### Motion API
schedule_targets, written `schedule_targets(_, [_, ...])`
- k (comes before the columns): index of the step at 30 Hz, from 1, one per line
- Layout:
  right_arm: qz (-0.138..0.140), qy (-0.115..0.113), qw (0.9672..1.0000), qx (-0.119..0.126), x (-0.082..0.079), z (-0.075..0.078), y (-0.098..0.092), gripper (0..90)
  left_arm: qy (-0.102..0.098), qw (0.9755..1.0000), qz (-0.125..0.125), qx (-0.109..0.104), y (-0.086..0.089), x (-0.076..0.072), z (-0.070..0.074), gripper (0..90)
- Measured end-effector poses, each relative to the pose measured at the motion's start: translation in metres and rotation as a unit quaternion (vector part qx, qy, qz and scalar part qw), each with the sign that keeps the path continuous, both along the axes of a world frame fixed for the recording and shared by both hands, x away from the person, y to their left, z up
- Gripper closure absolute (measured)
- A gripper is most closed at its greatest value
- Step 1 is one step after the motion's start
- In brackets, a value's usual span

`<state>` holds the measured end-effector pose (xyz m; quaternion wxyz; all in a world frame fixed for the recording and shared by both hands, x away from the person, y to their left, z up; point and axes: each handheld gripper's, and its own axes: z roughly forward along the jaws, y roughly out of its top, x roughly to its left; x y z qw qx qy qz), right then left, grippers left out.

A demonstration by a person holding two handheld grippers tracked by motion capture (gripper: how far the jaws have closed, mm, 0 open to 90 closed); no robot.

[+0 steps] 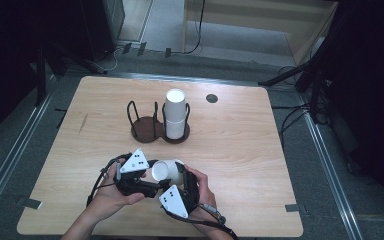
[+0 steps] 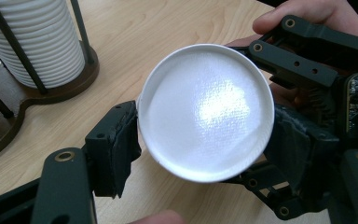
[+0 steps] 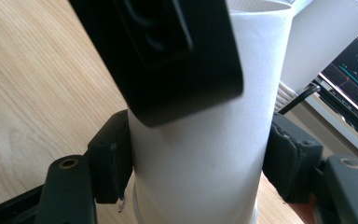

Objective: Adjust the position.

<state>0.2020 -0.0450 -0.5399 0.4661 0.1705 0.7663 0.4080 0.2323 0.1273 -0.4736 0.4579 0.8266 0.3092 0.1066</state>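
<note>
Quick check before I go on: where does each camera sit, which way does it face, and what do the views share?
High view: above the person's side, looking forward and down on the table; both hands, left gripper, right gripper show.
Left gripper view: on the left gripper, facing the white cup's flat base between its pads.
Right gripper view: on the right gripper, looking along the cup's side, clamped.
Shared: the cup; the cup stack in the rack.
</note>
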Motion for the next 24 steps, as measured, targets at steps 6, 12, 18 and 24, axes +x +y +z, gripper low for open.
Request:
schedule_targets(6, [0.01,-0.006,0.9999,-0.004,-0.0019,-0.0002,0.0008,31.9,0.007,1.0,0.002,0.001,-0.0005,0.0006,-0.0004,28.6])
schedule_targets(12, [0.018,-0.005,0.9998,0.001,-0.0018,-0.0001,-0.0008,31.6,0.011,0.9999,0.004,-0.003,-0.0002,0.0011,-0.0001,29.0])
schedule_targets(18, [0.019,-0.011,0.9997,-0.014,-0.0007,-0.0024,-0.0003,28.7,0.009,0.9999,0.006,0.004,-0.0011,0.0009,-0.0024,30.7])
schedule_targets(24, [0.018,-0.002,0.9998,-0.008,0.0006,-0.0003,-0.0005,22.6,0.007,0.9999,0.012,-0.008,0.0019,0.0016,-0.0027,33.6])
